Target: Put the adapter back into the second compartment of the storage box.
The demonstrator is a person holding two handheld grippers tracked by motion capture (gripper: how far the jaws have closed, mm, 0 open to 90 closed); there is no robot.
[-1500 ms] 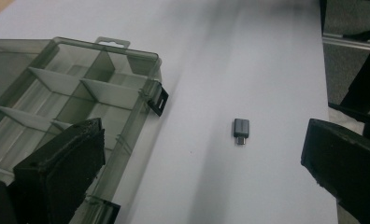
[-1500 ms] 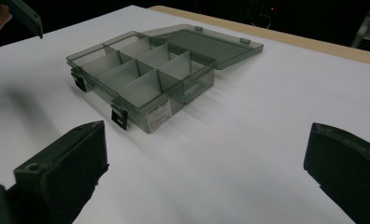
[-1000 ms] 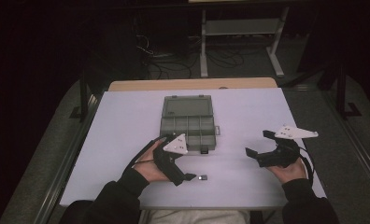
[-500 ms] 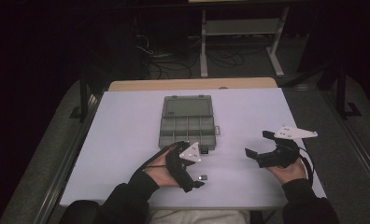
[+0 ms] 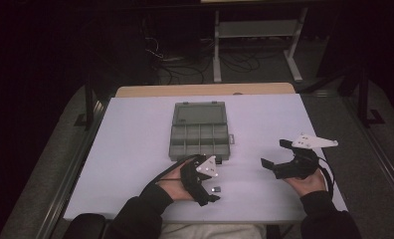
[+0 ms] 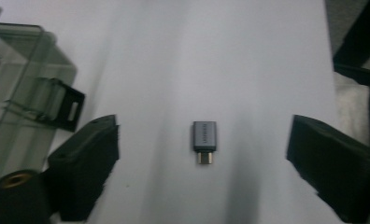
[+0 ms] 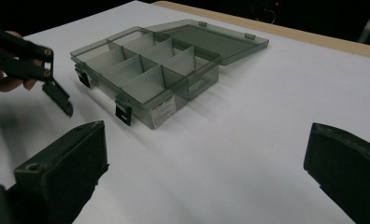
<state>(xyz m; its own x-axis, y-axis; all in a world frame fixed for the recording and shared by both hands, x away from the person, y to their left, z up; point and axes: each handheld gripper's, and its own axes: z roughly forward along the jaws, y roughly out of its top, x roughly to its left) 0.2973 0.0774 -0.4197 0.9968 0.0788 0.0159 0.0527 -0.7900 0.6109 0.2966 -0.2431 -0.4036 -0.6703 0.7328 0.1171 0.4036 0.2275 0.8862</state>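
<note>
Where white tabletop [image 6: 248,56] lies smooth: small boxy metal adapter [image 6: 204,141].

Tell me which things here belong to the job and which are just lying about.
In the job:
USB adapter, lying between the open, closing jaws
left gripper
compartment box, lid open

Just about:
right gripper, idle
metal stand behind the table

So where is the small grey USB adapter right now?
The adapter lies flat on the white table, between the open tongs of the left gripper, just in front of the open compartment box.
</note>
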